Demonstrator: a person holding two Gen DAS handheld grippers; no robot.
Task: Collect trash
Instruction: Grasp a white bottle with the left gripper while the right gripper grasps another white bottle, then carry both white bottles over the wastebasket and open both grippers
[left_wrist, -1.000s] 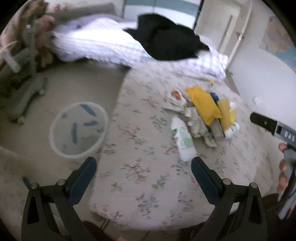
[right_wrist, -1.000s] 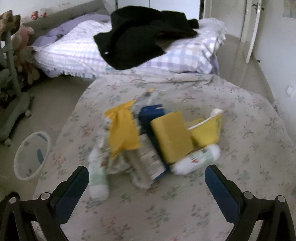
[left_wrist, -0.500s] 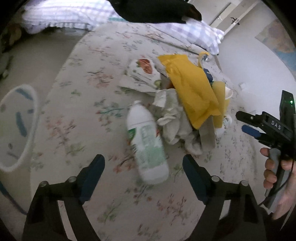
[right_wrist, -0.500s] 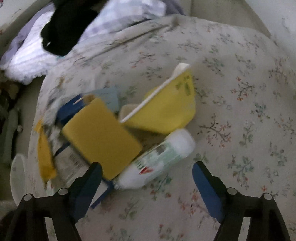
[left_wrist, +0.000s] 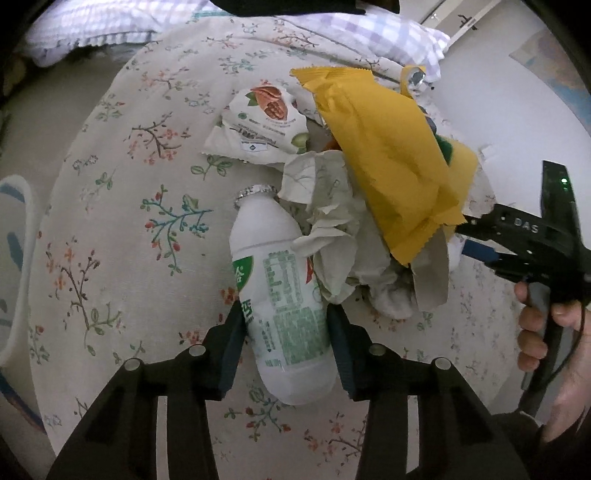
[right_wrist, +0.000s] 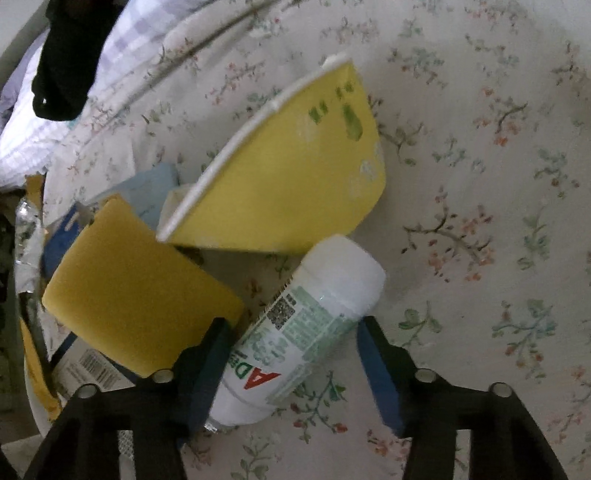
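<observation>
A white drink bottle (left_wrist: 282, 314) lies on its side on the flowered bedcover (left_wrist: 122, 221), at the near edge of the trash heap, its neck pointing into the crumpled paper (left_wrist: 332, 229). The left gripper (left_wrist: 284, 332) has its tongs pressed on both sides of the bottle, low on the body where the hold is steady. The right gripper (right_wrist: 295, 354) straddles a second bottle (right_wrist: 306, 325) below the yellow cup (right_wrist: 288, 184); its tongs are apart and do not clamp it yet.

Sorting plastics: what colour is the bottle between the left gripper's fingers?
White bottle, green label; left wrist view.
</observation>
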